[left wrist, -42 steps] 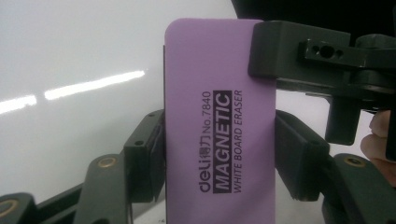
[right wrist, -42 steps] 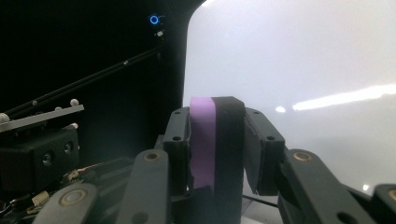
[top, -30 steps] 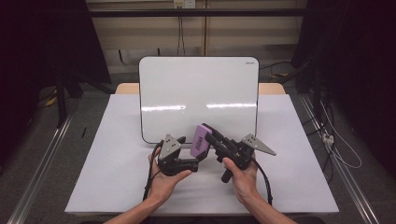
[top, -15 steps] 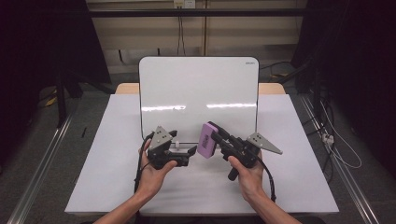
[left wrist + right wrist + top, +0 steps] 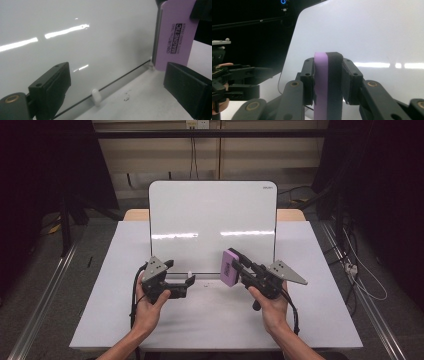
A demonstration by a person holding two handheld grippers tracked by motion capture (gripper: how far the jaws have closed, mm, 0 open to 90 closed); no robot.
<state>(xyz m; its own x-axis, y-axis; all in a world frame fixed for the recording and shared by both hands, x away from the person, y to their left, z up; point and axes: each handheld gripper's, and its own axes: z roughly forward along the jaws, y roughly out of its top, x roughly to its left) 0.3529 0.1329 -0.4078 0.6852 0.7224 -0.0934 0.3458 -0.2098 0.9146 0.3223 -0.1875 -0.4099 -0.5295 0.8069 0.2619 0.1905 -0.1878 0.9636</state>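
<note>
Purple eraser [image 5: 229, 268] stands clamped upright in the right gripper [image 5: 240, 270], raised just before the whiteboard's [image 5: 212, 215] lower right corner. Left gripper [image 5: 187, 282], jaws just widened and empty, hovers level near the lower edge.

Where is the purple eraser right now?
In the high view, the purple magnetic whiteboard eraser is clamped in the right gripper, held up in front of the upright white whiteboard near its lower right corner.
</note>
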